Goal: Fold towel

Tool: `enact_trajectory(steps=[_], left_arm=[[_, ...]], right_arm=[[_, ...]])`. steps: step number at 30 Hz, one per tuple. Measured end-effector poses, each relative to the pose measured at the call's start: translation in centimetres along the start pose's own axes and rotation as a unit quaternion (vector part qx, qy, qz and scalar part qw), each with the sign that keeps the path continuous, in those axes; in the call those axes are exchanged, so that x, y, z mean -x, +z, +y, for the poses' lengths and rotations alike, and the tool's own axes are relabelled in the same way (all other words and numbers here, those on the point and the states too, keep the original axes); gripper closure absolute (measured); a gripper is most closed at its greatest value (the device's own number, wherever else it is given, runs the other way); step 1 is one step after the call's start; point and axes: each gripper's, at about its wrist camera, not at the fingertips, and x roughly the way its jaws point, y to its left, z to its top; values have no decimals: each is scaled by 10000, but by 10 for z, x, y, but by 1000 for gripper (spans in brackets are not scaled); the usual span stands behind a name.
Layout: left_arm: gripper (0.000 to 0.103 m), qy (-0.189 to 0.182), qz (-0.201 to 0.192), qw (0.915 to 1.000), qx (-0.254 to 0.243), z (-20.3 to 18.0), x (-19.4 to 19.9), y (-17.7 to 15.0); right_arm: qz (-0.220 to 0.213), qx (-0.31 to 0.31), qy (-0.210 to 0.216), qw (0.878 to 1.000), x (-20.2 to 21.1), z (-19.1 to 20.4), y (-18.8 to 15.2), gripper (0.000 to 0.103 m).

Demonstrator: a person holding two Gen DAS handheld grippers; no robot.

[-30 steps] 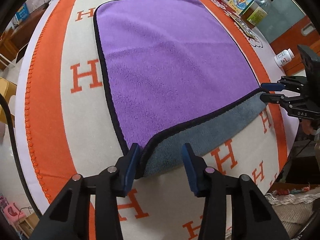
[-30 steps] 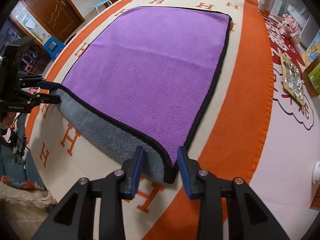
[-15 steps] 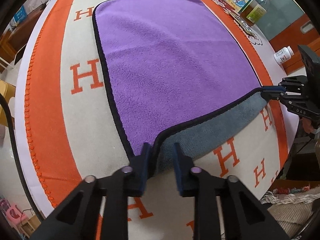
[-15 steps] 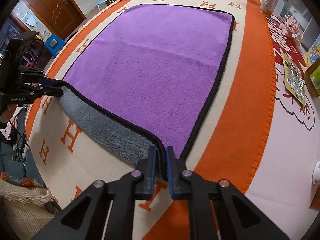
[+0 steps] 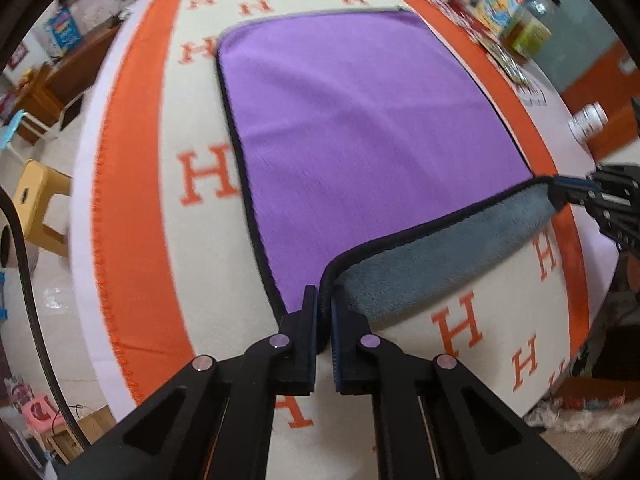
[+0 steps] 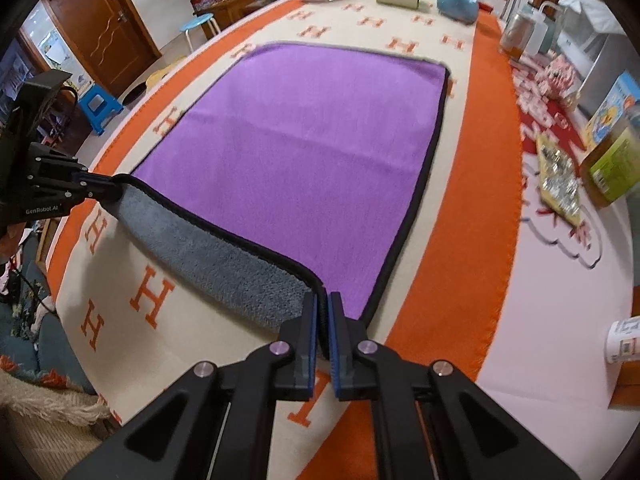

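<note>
Both my tongs pinched tight on near corners of towel [image 5: 360,128]: left gripper [image 5: 323,312], right gripper [image 6: 322,316]. Near hem lifted, grey underside showing; rest flat ahead on blanket [image 5: 132,200]. First fold starting; next, carry corners evenly to far edge. Bottle [image 5: 588,122], boxes [image 6: 612,120] right of towel, clear of path.

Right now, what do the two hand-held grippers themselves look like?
Both match. The left hand-held gripper and right hand-held gripper have matte black angular linkage arms with cut-out windows, silver pivot pins, and flat blue-faced pads on the fingers. The left one's side reads "GenRobot.AI" in white. A black cable trails beside it.
</note>
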Motion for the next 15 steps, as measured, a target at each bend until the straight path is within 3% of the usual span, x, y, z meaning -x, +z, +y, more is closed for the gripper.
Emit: enact_trajectory(steps=[9,15], left_arm=[[99,427,-688,9964,251,-1,41,44],[99,586,-1036,9918,458,8,56,88]], right_arm=[[-758,-266,-444,9958,32,-13,50,98],[-1031,-352,-707,9915,33,-26,93,98]])
